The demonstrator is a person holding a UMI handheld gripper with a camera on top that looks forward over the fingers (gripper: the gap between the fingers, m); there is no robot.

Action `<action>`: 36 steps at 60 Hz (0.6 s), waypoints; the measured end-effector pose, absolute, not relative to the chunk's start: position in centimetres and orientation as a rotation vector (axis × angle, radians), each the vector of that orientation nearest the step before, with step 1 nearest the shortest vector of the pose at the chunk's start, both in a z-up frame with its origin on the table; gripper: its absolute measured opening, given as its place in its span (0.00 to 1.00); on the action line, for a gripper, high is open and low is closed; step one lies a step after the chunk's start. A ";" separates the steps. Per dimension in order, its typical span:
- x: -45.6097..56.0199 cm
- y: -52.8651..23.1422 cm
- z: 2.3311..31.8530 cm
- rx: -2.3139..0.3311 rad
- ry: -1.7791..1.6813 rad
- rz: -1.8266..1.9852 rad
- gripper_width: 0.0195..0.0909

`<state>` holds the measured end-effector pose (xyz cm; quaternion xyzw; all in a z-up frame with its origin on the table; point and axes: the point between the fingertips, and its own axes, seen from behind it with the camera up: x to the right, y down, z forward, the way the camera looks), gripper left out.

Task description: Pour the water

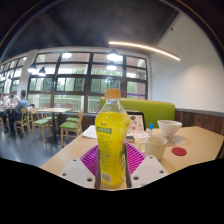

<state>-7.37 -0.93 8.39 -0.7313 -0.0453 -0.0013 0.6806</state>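
Observation:
A clear plastic bottle (112, 140) with a yellow label and yellow-green drink stands upright between my fingers, its cap near the window line. My gripper (112, 172) is shut on the bottle, both magenta pads (91, 160) pressing its lower sides. Beyond it to the right, on the light wooden table (200, 145), sit a white cup (153, 147) and a white bowl (170, 128). The bottle's base is hidden behind the fingers.
A red coaster (179, 151) lies right of the cup. Papers and a small card (135, 123) lie behind the bottle. A green bench (155, 110) backs the table. Chairs and tables (55, 115) and seated people (18, 103) fill the left side by the windows.

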 end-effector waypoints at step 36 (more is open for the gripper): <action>-4.4 7.1 16.4 -1.384 0.826 1.180 0.21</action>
